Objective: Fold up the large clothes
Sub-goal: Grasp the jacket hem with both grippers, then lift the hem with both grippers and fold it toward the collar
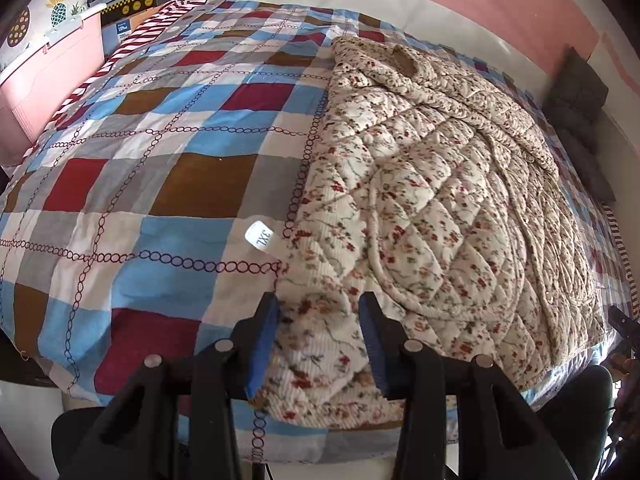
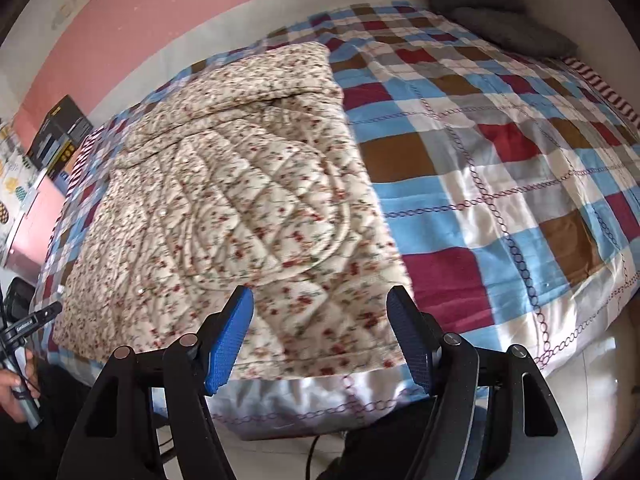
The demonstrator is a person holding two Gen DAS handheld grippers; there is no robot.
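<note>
Seeing the floral quilted garment (image 1: 420,184) lying folded flat on the checked bedspread (image 1: 152,152), near its front edge. My left gripper (image 1: 320,320) straddles the garment's near corner, jaws apart, pads not pressing. My right gripper (image 2: 320,312) hangs over the near hem, jaws wide, nothing held.

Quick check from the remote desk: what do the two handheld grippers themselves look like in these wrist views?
Both look alike. The left gripper and right gripper have glossy black plastic linkage arms with round silver pivot pins. Each finger carries a blue textured pad. Slot-shaped cutouts pierce the outer arms. No sleeves show.
</note>
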